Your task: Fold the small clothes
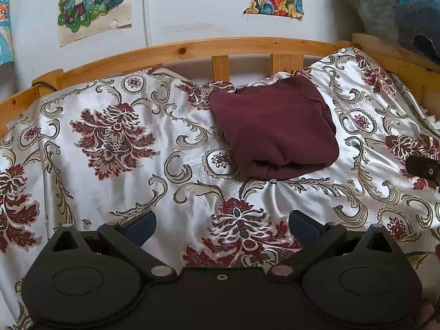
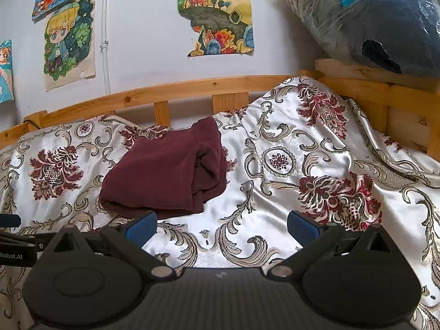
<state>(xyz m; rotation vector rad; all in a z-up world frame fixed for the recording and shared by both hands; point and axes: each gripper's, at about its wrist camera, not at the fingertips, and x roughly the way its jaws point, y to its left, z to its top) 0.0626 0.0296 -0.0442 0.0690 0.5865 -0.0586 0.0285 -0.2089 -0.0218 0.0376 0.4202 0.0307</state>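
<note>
Nearest the cameras, the left tongs [image 1: 222, 227] and the right tongs [image 2: 222, 227] both stand spread wide with nothing between their blue pads [image 2: 141, 229], hovering over the bed and touching no cloth. Just beyond them lies the maroon garment [image 2: 162, 177], already doubled into a thick packet on the satin bedspread [image 1: 115, 192], closer to the right tongs than to the left and near the far rail. The risks, as I judge them, come from that slick, rumpled spread: a pinch aimed at the packet's edge could catch the satin underneath and drag both together, or the packet could slide and its layers spring apart, since the loose ends at its right side [image 2: 209, 176] look only lightly stacked, though the fisheye view makes the exact layering hard to read. The spread itself is white with dark red flowers and grey scrolls, puckered into ridges, especially toward the right. Behind it runs a pine bed rail [image 1: 192, 48] with short slats, then a pale wall carrying cartoon drawings [image 2: 70, 41] and a thin white pipe [image 2: 105, 35]; a plastic-wrapped dark bundle [image 2: 379, 19] sits on the frame at the upper right.
</note>
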